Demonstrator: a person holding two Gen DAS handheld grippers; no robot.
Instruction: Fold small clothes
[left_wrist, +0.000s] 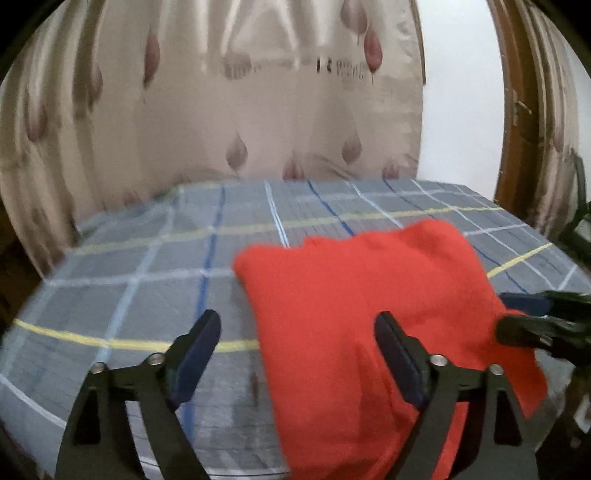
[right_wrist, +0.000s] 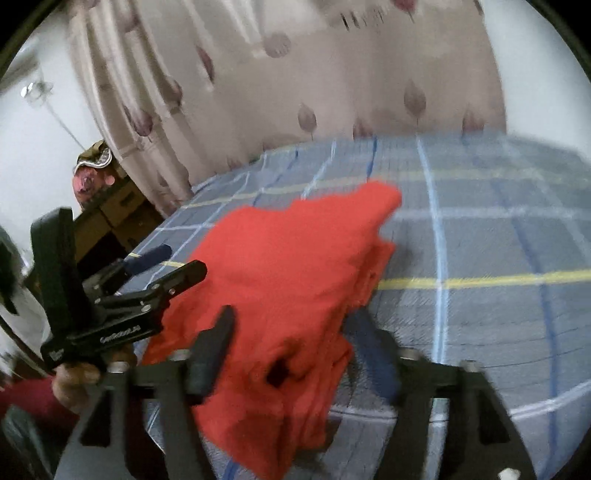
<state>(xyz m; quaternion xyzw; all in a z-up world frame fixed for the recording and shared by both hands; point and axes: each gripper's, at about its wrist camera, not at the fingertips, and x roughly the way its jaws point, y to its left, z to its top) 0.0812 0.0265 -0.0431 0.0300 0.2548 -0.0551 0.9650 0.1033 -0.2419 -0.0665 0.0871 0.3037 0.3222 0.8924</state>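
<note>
A red garment (left_wrist: 351, 295) lies folded in a thick bundle on the grey plaid tablecloth (left_wrist: 147, 277). My left gripper (left_wrist: 297, 328) stands open at its near left edge: the right finger is over the red cloth, the left finger over bare tablecloth. My right gripper (left_wrist: 517, 314) reaches in from the right at the garment's edge. In the right wrist view the red garment (right_wrist: 288, 258) bunches up between the spread fingers of my right gripper (right_wrist: 295, 336), which is open, its pads not pressing. My left gripper (right_wrist: 177, 262) shows at the left, held by a hand (right_wrist: 74, 380).
A leaf-patterned curtain (left_wrist: 258, 110) hangs behind the table's far edge. A wooden door frame (left_wrist: 517, 129) stands at the right. Cardboard boxes (right_wrist: 118, 206) sit beyond the table's left side. Bare tablecloth (right_wrist: 498, 258) stretches to the right of the garment.
</note>
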